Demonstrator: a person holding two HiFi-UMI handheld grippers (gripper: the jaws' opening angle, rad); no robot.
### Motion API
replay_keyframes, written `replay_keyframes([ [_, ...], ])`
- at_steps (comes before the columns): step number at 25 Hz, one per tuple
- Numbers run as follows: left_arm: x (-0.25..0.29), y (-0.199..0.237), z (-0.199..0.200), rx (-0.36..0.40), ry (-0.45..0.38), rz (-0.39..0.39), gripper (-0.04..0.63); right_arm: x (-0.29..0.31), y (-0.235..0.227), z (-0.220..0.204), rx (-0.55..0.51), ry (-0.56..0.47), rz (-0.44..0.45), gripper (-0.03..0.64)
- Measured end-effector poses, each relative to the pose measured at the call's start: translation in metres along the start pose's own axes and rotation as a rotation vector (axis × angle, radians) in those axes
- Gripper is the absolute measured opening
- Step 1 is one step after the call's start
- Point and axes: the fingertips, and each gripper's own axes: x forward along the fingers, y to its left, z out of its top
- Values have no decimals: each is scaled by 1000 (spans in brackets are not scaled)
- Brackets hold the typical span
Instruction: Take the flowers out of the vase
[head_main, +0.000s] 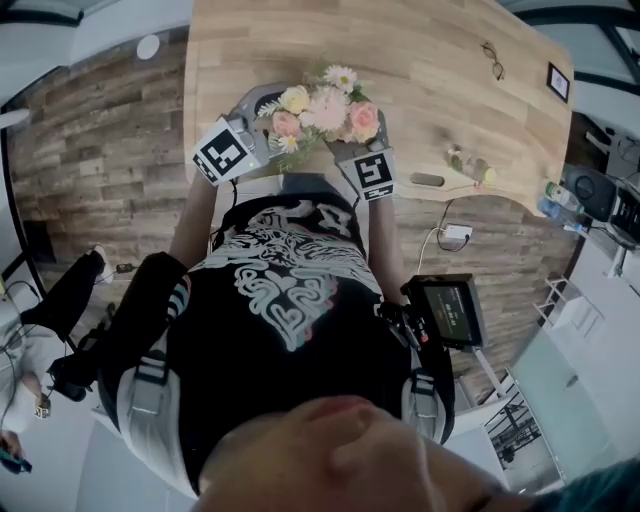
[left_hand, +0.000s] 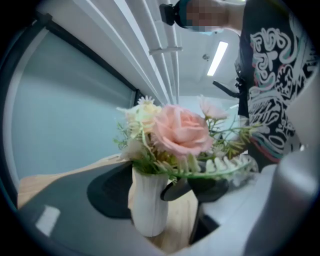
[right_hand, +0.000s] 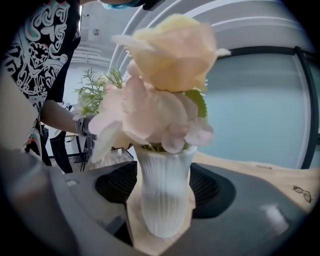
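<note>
A: Checking flowers (head_main: 322, 112) first. Where are they?
B: In the white ribbed vase (right_hand: 165, 192), upper centre of head view, on the wood table (head_main: 420, 60). From above, blooms hide the vase.
A: Grippers?
B: Left gripper (left_hand: 162, 192): jaws apart, vase between them, nearer the frame-left pad. Right gripper (right_hand: 164, 187): jaws spread wide, vase mid-gap, no clamp on it.
A: Around it?
B: Glasses (head_main: 493, 60) and small black frame (head_main: 558, 82) at upper right, bottles (head_main: 470, 165) by the table's right edge, screen (head_main: 452, 310) at mid right. Person's torso covers the table's near edge.
A: Any writing?
B: B&W square markers on the cubes (head_main: 222, 152). Screen txt too small to read.
</note>
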Motion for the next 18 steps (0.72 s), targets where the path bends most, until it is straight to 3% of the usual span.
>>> replay_keyframes([
  [9, 15, -1, 12, 87, -17, 25, 304, 5, -1, 5, -59, -3, -31, 305],
  [12, 20, -2, 14, 75, -20, 39, 243, 0, 0, 3, -53, 5, -42, 305],
  [16, 15, 1, 15, 55, -46, 60, 217, 4, 6, 4, -44, -6, -40, 304],
  [18, 16, 5, 17, 34, -70, 98, 145, 4, 4, 3, -49, -4, -46, 304],
])
